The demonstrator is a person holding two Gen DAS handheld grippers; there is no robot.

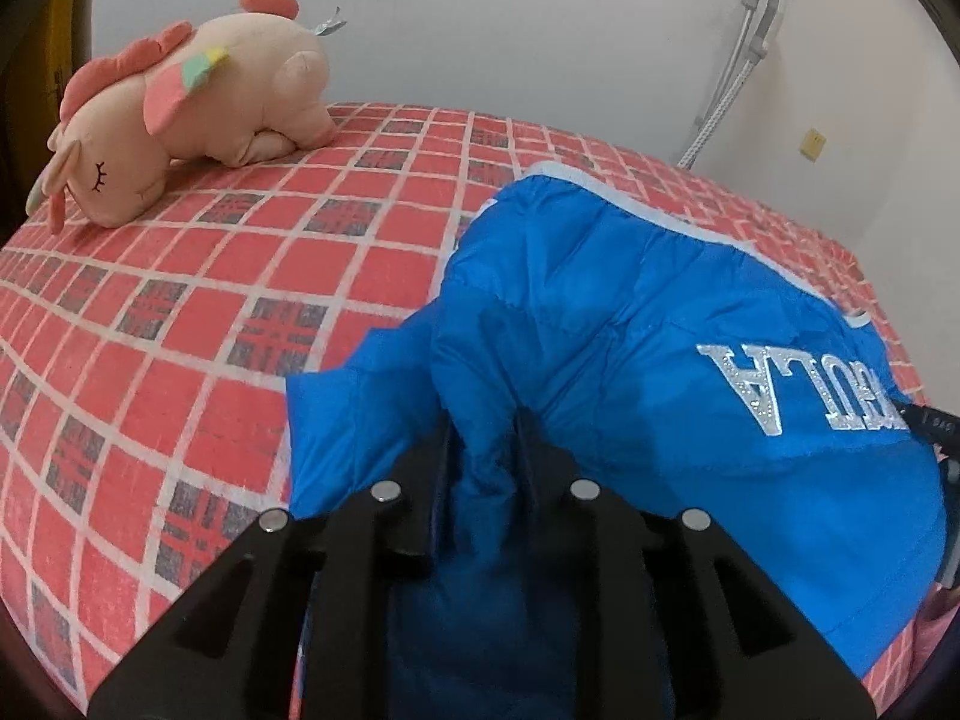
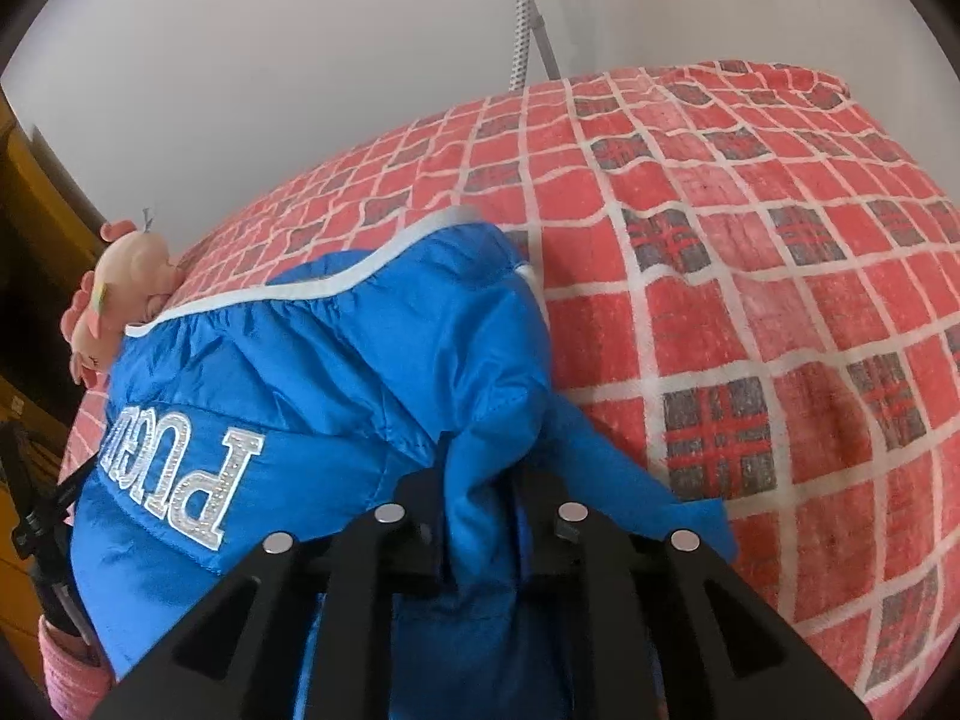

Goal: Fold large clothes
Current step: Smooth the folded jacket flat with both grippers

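Both the left gripper and right gripper pinch the slippery puffy blue jacket, whose bunched folds could slide free.

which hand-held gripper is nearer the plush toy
Left. The left hand-held gripper holds the blue jacket on the side facing the plush toy; the right hand-held gripper holds the far side.

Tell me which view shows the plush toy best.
Left wrist view: the plush toy lies whole on the bed, clear of the jacket. Right wrist view shows only part of it behind the jacket's edge.
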